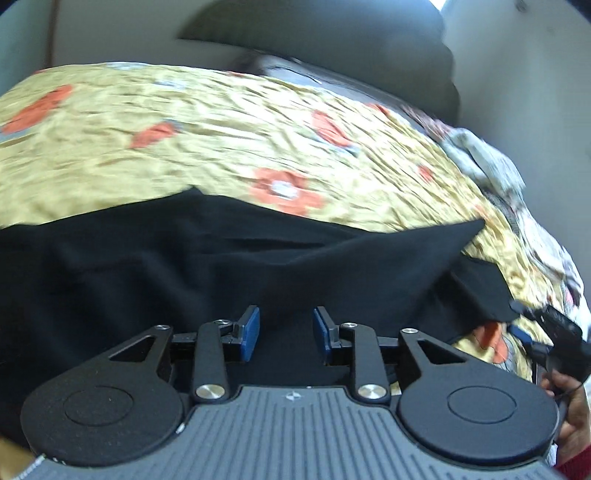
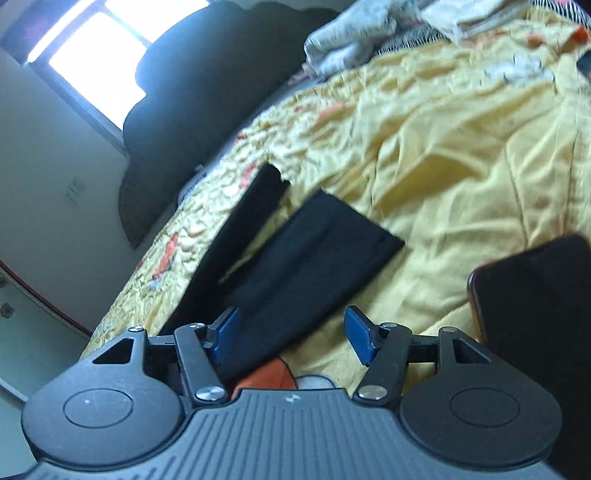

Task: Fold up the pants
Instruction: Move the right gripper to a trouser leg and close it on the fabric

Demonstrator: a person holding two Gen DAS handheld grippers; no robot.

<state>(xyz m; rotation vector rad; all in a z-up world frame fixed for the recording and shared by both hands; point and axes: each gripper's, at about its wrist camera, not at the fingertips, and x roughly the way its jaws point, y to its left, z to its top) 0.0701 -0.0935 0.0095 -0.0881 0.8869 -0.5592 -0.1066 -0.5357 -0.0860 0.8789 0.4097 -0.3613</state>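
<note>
Black pants [image 1: 192, 258] lie spread on a yellow floral bedspread [image 1: 221, 122]. In the left wrist view my left gripper [image 1: 286, 334] is open just over the near part of the pants, with black cloth between its blue pads [image 1: 250, 332]. In the right wrist view the two pant legs [image 2: 314, 243] stretch away from me, side by side. My right gripper [image 2: 291, 338] is open over the near end of one leg, holding nothing. The right gripper also shows at the right edge of the left wrist view [image 1: 554, 328], beside the pants.
A dark phone [image 2: 532, 295] lies on the bedspread to the right of the right gripper. Crumpled pale clothes [image 2: 351, 33] are heaped at the far side of the bed. A dark headboard [image 2: 192, 107] and a wall with a window [image 2: 96, 55] stand behind.
</note>
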